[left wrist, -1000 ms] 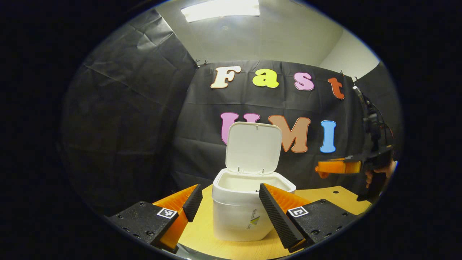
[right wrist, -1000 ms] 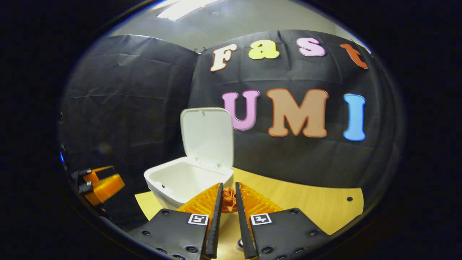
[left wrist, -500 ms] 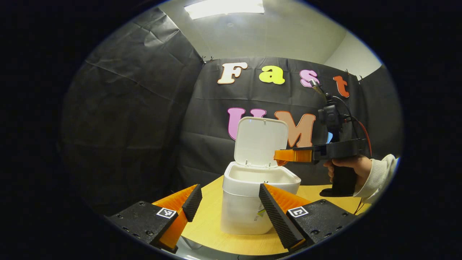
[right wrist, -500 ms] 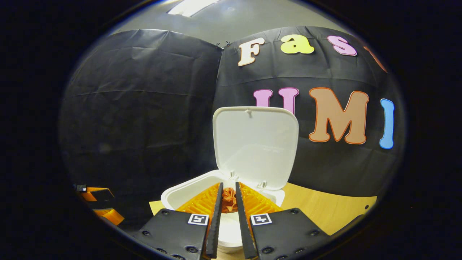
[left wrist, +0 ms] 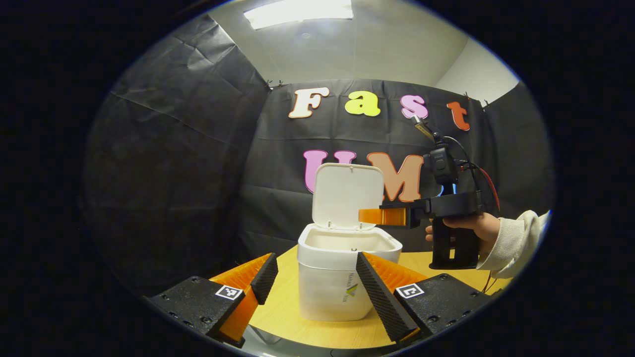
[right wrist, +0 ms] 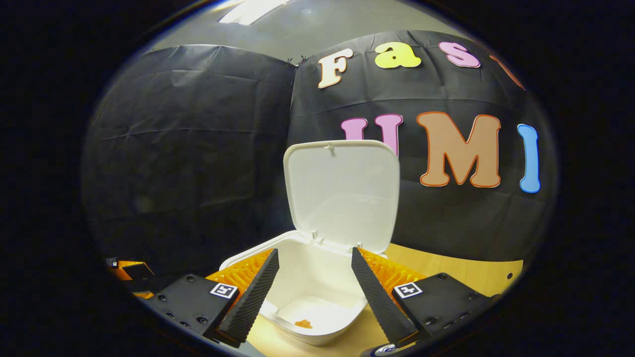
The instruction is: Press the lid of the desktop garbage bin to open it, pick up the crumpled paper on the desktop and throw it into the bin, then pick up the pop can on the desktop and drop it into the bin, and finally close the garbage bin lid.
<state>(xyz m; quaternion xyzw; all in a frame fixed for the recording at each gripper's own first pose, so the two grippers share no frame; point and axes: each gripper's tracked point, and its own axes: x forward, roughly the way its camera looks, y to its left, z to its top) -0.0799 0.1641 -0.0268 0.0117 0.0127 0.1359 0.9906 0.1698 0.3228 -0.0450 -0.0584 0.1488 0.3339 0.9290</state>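
Observation:
The white desktop bin stands on the wooden table with its lid upright and open. In the left gripper view, my left gripper is open and empty, close in front of the bin. A hand holds my right gripper level above the bin's mouth. In the right gripper view, my right gripper is open over the bin, beneath the raised lid. A small orange scrap of crumpled paper lies on the bin's floor. A shiny rim peeks from under the right finger; I cannot tell whether it is the can.
The wooden table runs around the bin, with bare wood to its right. Black cloth walls close the booth behind and on the left. My left gripper shows low at the left edge of the right gripper view. A sleeve reaches in from the right.
My right gripper carried the orange paper over the bin, then opened; the paper left its fingers and now lies inside the bin. The left gripper stayed open, hardly moving.

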